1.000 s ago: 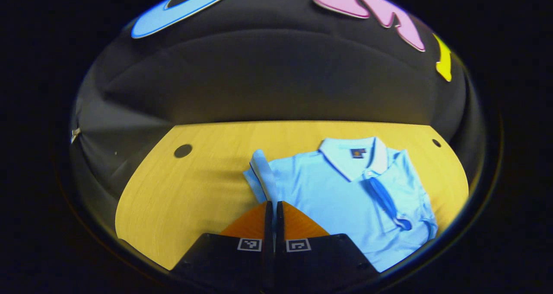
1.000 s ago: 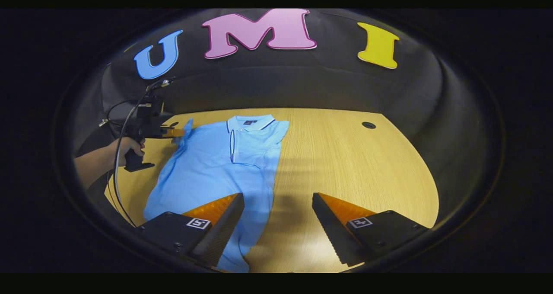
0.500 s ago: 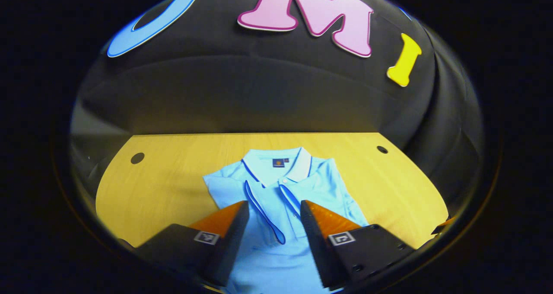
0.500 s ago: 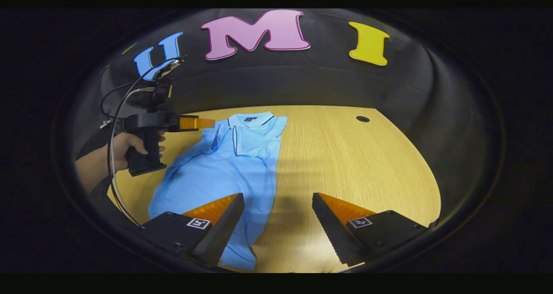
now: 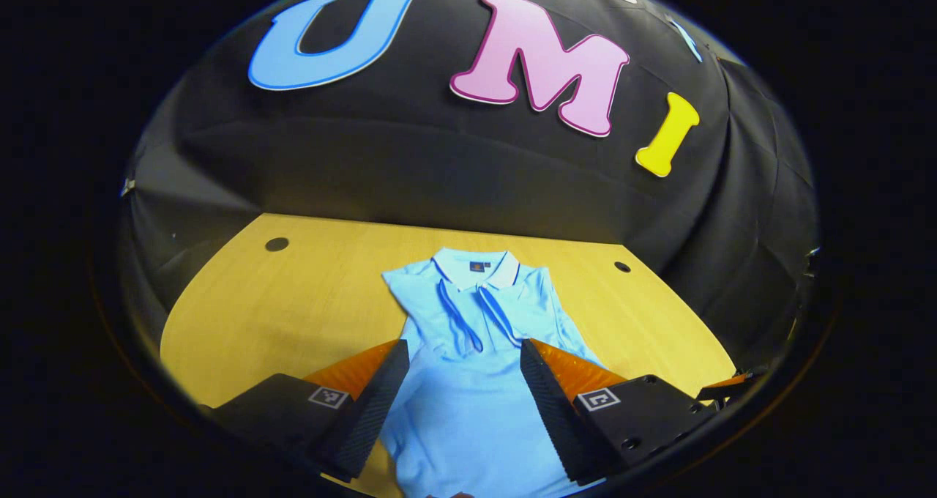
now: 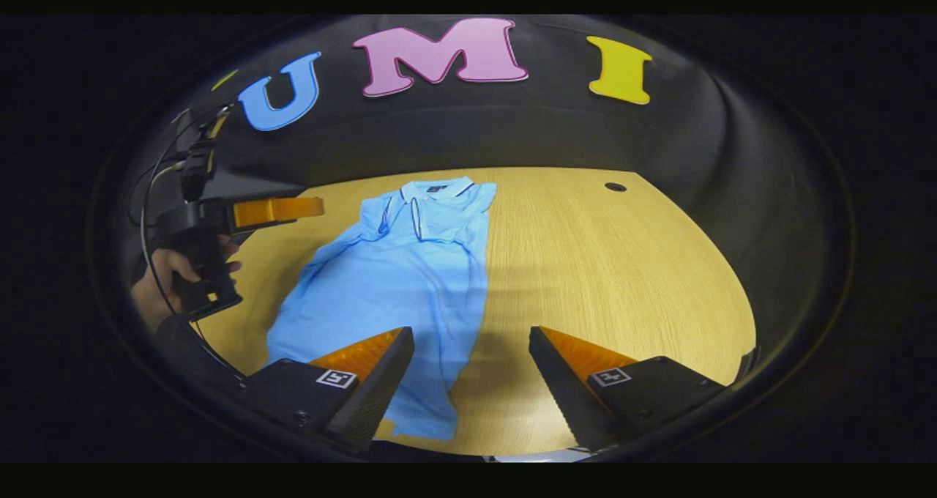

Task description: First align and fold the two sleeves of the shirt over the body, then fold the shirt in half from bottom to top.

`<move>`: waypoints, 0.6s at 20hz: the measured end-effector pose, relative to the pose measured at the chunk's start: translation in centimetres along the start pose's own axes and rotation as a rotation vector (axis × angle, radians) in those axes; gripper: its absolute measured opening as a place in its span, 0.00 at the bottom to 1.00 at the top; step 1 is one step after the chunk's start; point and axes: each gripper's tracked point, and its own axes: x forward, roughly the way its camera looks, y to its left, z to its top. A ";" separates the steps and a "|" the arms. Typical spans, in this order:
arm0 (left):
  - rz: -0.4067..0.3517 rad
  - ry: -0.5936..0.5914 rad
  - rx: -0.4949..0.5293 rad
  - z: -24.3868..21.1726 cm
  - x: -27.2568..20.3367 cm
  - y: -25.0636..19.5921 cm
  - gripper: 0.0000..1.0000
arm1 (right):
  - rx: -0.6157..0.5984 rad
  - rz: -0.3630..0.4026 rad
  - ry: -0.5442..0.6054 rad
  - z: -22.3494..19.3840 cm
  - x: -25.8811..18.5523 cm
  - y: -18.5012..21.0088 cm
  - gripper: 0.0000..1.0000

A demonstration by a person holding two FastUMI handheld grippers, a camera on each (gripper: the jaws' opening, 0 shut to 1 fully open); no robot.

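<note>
A light blue polo shirt (image 5: 468,351) lies flat on the wooden table (image 5: 293,300), collar toward the far wall. Both sleeves (image 5: 457,315) lie folded in over the chest, their dark-trimmed cuffs side by side below the collar. My left gripper (image 5: 461,395) hovers open above the shirt's middle with nothing between its fingers. In the right gripper view the shirt (image 6: 410,271) stretches from the collar down to its hem near me. My right gripper (image 6: 472,381) stands open over the shirt's lower right edge. A hand (image 6: 168,278) holds the left gripper (image 6: 293,209) left of the shirt.
The table has a small round hole at the far left (image 5: 277,244) and another at the far right (image 5: 621,266), the latter also in the right gripper view (image 6: 615,187). Bare wood (image 6: 607,278) lies to the right of the shirt. The black cloth wall rises behind the table.
The left gripper, shut on the shirt's left sleeve a second ago, laid it over the chest, opened and drew back toward the shirt's lower half. The right gripper stayed open and hardly moved.
</note>
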 end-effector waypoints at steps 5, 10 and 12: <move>0.048 0.070 0.030 -6.5 -6.4 0.9 0.98 | 0.012 0.014 0.031 -3.0 -1.1 2.0 0.99; 0.065 0.158 0.031 -13.4 -10.1 0.6 0.98 | 0.045 0.014 0.080 -7.0 -1.5 3.1 0.99; 0.071 0.191 0.025 -15.8 -10.9 0.5 0.98 | 0.060 0.002 0.099 -8.4 -1.5 3.2 0.99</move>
